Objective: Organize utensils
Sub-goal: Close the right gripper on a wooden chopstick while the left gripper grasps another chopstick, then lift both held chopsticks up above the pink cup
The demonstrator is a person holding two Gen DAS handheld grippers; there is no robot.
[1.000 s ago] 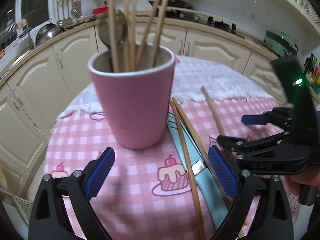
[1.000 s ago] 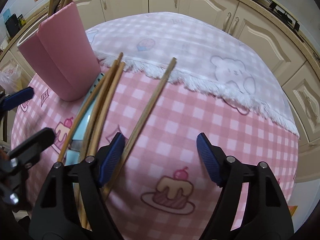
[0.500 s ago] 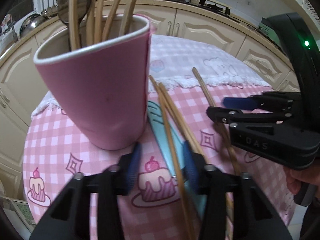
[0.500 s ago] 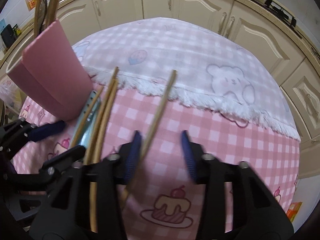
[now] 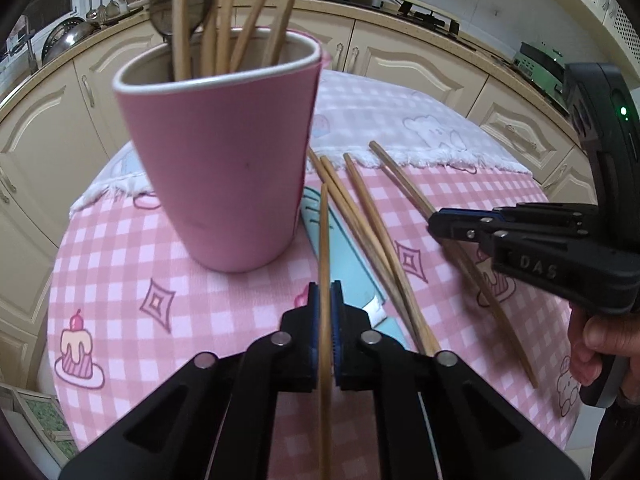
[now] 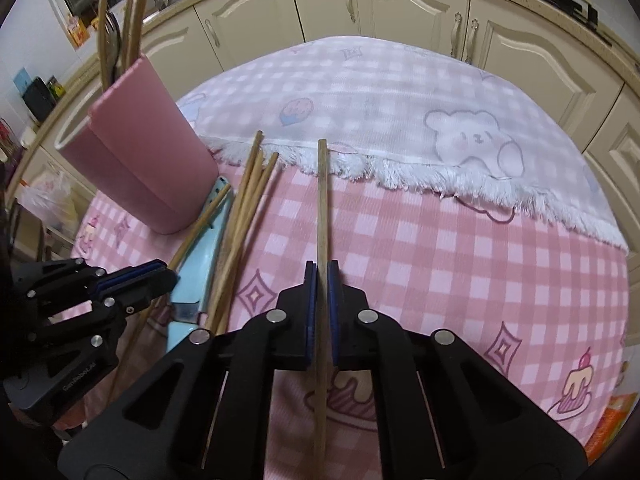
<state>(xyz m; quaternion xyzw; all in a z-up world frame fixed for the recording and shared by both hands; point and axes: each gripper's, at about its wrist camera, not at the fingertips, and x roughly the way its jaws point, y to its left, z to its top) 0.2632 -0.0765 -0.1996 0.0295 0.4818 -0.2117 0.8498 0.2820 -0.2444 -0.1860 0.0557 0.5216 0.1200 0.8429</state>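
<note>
Your left gripper (image 5: pixel 325 300) clenched one thin wooden chopstick (image 5: pixel 324 240) at lower centre; your right gripper (image 6: pixel 322 280) clenched another wooden chopstick (image 6: pixel 322 208).

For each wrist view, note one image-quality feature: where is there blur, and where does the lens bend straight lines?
Left wrist view: the utensils in the pink cup are soft and blurred, the counter edge bows. Right wrist view: the cabinets curve around the table, corners go dark.

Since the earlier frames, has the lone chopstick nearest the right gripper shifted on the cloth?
Yes. The lone chopstick lay slanted across the pink checks; now it points straight at the white fringe, clamped in the right gripper, whose jaws just closed.
</note>
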